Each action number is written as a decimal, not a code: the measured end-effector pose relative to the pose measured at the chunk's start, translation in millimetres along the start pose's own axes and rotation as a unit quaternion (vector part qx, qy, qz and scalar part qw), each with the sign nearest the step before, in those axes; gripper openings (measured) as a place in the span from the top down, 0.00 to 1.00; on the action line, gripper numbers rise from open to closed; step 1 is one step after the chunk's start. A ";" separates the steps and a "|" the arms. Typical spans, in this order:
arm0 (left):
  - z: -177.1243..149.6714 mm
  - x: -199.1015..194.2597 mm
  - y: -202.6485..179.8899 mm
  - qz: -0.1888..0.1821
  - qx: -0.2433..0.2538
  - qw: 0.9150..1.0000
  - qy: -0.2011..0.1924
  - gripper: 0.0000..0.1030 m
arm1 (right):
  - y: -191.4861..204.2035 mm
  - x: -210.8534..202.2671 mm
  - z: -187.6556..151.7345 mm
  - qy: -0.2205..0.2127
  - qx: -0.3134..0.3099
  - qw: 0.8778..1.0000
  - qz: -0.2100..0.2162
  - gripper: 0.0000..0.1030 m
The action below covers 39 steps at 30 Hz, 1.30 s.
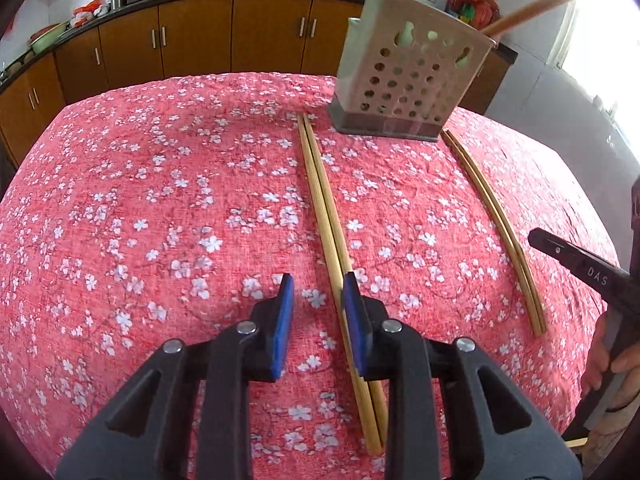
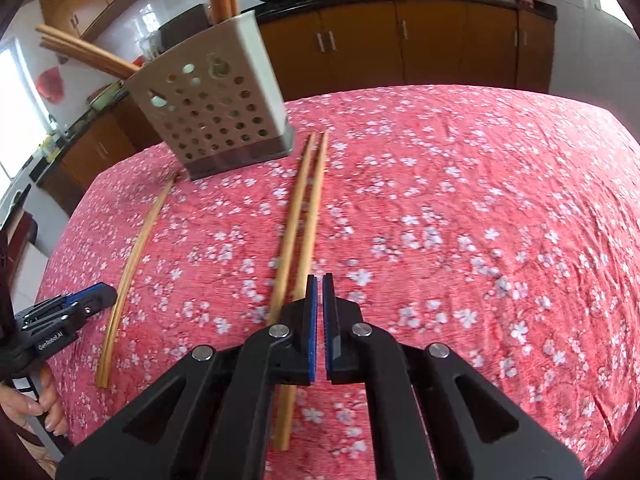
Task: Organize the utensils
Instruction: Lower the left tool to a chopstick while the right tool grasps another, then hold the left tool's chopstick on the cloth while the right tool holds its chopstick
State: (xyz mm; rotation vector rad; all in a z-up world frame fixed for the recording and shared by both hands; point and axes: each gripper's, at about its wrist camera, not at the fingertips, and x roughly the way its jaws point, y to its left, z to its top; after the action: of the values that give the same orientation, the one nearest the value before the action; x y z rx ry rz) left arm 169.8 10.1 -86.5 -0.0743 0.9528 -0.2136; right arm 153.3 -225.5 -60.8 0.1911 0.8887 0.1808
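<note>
Two pairs of wooden chopsticks lie on the red flowered tablecloth (image 1: 160, 200). My left gripper (image 1: 318, 280) hovers open over one pair (image 1: 320, 192), which runs along and under its right pad; nothing is pressed between the pads. In the right wrist view, my right gripper (image 2: 320, 278) is shut with nothing in it. The second pair (image 2: 300, 216) lies just left of it and passes under its left finger. A perforated metal utensil holder (image 1: 408, 80) stands at the far end of both pairs and holds several chopsticks. The right gripper (image 1: 534, 236) also shows at the right edge of the left wrist view.
Brown kitchen cabinets (image 1: 200, 40) and a dark counter with pans stand behind the table. A hand (image 1: 608, 356) holds the right gripper's handle at the table's right edge. The left gripper (image 2: 108, 292) shows beside the left pair (image 2: 132, 256) in the right wrist view.
</note>
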 end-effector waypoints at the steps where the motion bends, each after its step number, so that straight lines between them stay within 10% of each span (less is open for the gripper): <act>1: -0.4 -0.3 -1.1 0.005 0.004 1.000 -0.001 0.75 | 1.9 1.7 0.1 0.003 -0.002 1.000 0.001 0.97; 11: -1.8 1.8 0.5 0.020 0.007 1.000 -0.001 0.75 | 11.5 4.3 -1.5 0.004 -0.019 1.000 -0.006 0.76; 19: 1.5 8.4 8.8 0.048 0.001 0.999 -0.008 0.91 | 11.1 11.4 -4.3 0.010 -0.032 0.999 -0.028 0.85; 39: 10.5 6.5 54.8 0.068 -0.032 0.997 -0.035 0.91 | -32.9 7.7 4.0 -0.017 -0.008 0.997 -0.077 0.91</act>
State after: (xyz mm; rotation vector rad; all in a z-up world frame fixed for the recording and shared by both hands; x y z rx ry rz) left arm 190.2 61.9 -94.2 -0.0742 0.8912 -0.0549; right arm 163.7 -255.9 -71.9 0.1097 0.8633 0.0404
